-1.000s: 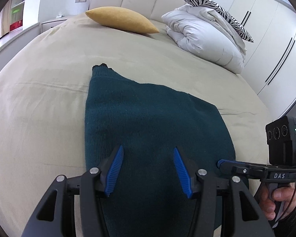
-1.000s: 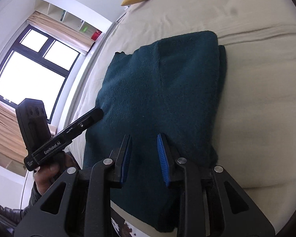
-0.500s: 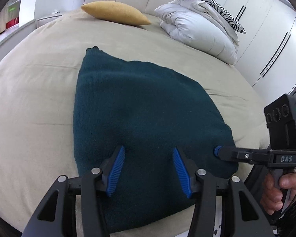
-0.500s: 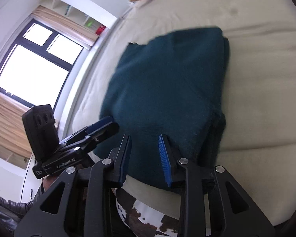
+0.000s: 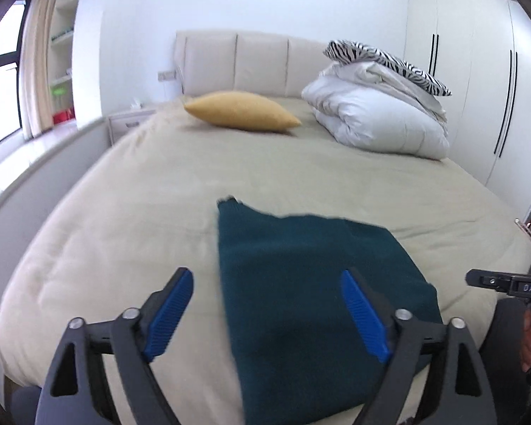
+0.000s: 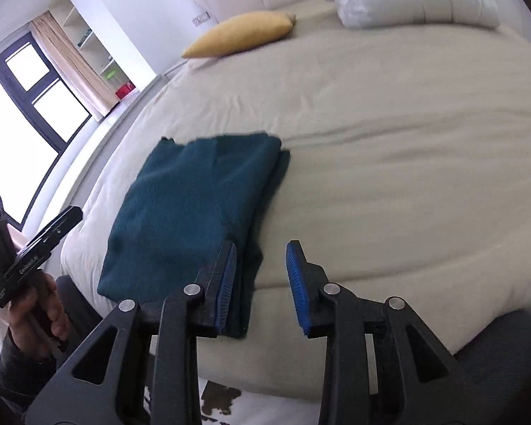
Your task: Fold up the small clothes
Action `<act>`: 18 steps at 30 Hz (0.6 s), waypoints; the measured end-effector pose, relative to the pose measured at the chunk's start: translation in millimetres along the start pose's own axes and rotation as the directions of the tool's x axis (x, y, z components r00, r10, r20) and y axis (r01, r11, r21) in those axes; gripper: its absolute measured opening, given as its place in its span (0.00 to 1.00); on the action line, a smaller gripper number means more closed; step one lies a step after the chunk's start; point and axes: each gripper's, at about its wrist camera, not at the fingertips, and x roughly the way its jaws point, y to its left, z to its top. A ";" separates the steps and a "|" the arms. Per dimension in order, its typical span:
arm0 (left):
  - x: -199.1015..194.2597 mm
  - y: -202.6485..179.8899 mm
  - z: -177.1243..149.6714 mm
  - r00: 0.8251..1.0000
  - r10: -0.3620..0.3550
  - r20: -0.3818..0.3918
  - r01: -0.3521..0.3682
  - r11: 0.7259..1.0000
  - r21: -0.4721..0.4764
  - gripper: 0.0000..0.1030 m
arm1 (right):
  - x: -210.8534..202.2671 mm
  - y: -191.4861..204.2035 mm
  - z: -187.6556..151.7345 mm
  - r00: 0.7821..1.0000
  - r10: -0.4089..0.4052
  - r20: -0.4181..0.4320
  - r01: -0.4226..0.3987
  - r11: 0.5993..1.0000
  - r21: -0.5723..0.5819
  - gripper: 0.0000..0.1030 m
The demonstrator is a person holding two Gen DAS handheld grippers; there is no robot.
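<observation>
A dark teal knitted garment [image 5: 311, 283] lies folded into a rectangle near the foot edge of the beige bed [image 5: 159, 191]. It also shows in the right wrist view [image 6: 198, 209]. My left gripper [image 5: 269, 308] is open and empty, held back above the garment's near edge. My right gripper [image 6: 262, 276] is open and empty, just off the garment's near right corner. Neither gripper touches the cloth. The right gripper's tip [image 5: 492, 281] shows at the right edge of the left wrist view, and the left gripper [image 6: 42, 244] at the left of the right wrist view.
A yellow cushion [image 5: 240, 111] and a white duvet [image 5: 378, 120] topped by a zebra-print pillow [image 5: 386, 60] lie by the headboard. White wardrobes [image 5: 478, 81] stand to the right. A window [image 6: 24, 113] and a shelf are to the left.
Both grippers have pulled back and up from the garment, which stays folded on the bed. Both sets of jaws have opened wider.
</observation>
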 end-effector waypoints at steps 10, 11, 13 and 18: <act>-50.2 -22.0 41.2 0.938 0.294 0.184 -0.306 0.951 0.040 1.00 | -94.5 73.7 37.5 0.831 -0.096 0.548 0.206 0.968 -0.144 1.00; -47.9 -19.5 43.1 0.950 0.271 0.157 -0.277 0.961 0.019 1.00 | -98.3 76.0 48.1 0.840 -0.094 0.534 0.197 0.971 -0.139 1.00; -37.5 -11.4 45.0 0.973 0.220 0.073 -0.219 0.975 -0.029 1.00 | -100.3 78.4 60.0 0.856 -0.080 0.510 0.164 0.979 -0.122 1.00; -4.4 5.3 26.9 0.981 0.166 -0.105 -0.176 0.979 -0.100 1.00 | -96.2 79.7 75.2 0.906 -0.045 0.420 0.090 0.992 -0.088 1.00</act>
